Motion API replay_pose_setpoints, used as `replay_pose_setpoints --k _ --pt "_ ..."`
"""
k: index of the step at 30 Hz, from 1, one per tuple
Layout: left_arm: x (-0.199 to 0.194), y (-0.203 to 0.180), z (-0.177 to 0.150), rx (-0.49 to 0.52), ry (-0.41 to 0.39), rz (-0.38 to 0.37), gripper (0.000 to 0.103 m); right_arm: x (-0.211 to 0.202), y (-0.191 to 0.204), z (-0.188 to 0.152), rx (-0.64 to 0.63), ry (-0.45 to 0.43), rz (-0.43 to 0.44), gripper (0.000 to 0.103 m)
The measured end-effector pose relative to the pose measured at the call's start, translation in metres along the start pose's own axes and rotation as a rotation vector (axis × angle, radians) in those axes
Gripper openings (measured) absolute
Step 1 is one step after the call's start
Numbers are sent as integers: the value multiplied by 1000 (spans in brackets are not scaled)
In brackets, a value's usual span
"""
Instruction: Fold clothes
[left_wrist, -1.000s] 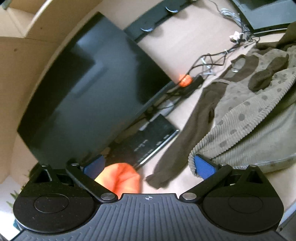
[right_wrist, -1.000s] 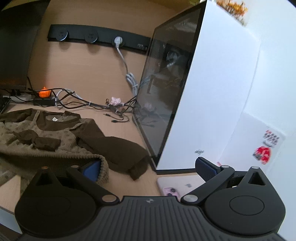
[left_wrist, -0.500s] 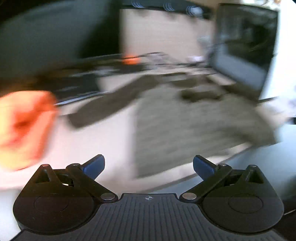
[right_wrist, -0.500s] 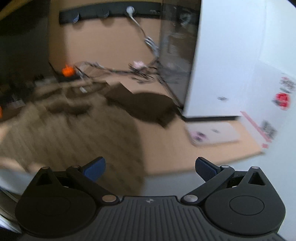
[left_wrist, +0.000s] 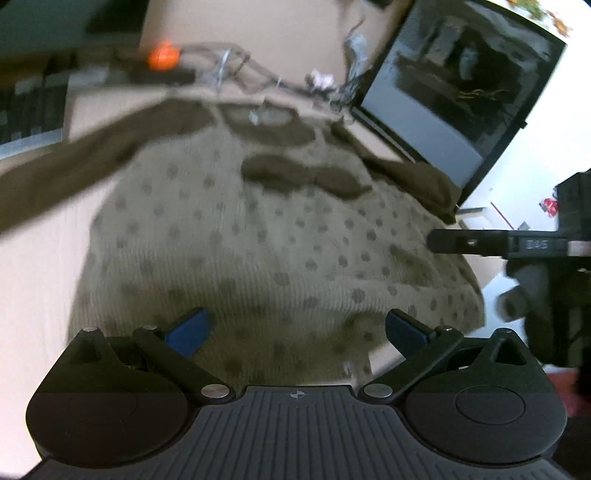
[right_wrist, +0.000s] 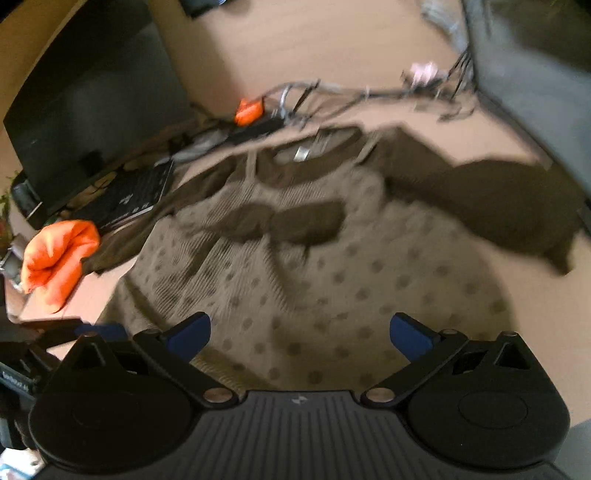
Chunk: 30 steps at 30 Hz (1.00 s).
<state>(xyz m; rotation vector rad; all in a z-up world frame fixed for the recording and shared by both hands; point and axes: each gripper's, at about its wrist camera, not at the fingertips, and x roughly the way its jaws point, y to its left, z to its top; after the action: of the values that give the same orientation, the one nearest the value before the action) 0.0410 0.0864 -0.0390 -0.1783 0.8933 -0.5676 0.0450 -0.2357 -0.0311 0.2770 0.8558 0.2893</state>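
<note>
A beige dotted corduroy dress (left_wrist: 258, 236) with dark brown sleeves, collar and a bow lies flat on the wooden desk; it also fills the right wrist view (right_wrist: 332, 266). My left gripper (left_wrist: 295, 330) is open and empty above the dress's near hem. My right gripper (right_wrist: 301, 332) is open and empty above the hem too. One brown sleeve (left_wrist: 62, 173) stretches left, the other sleeve (right_wrist: 498, 206) lies bunched to the right. Part of the other gripper (left_wrist: 517, 243) shows at the right edge of the left wrist view. Both views are blurred.
An orange cloth (right_wrist: 55, 258) lies left of the dress beside a black keyboard (right_wrist: 125, 195) and a dark monitor (right_wrist: 92, 96). Cables (right_wrist: 332, 96) and a small orange object (right_wrist: 249, 109) lie behind the dress. A dark-glass computer case (left_wrist: 450, 96) stands at the right.
Both grippers have swung from the dress's sides and pulled back to its near hem, now facing the whole dress. Both stay open.
</note>
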Motion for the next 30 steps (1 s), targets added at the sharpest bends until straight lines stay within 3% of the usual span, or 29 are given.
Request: replay_pose_setpoints --k 2,8,12,16,19,22,24,27,30 --pt "-8 3 -11 -25 50 -31 103 10 -7 0 59 37 19 103" --pt "-36 13 -49 -97 178 -98 103 13 -28 -5 230 10 88 103" --pt "-72 19 -73 -164 50 -29 103 13 -31 -7 262 -6 98 103" --pt "-91 26 -74 -286 -90 5 103 -1 -24 -4 243 56 160 103" --pt "-103 25 -72 -304 -158 32 103 -34 -22 -23 240 60 346 103" --pt "-111 31 -75 -326 -194 41 103 -44 -36 -57 374 136 480 103" --pt "-111 35 -77 -349 -197 34 103 -39 -52 -82 500 152 485 103" --pt "-106 39 -78 -379 -175 29 103 -28 -83 -107 708 75 422 103" --pt "-108 36 -78 -353 -153 40 103 -21 -102 -122 890 -10 495 103"
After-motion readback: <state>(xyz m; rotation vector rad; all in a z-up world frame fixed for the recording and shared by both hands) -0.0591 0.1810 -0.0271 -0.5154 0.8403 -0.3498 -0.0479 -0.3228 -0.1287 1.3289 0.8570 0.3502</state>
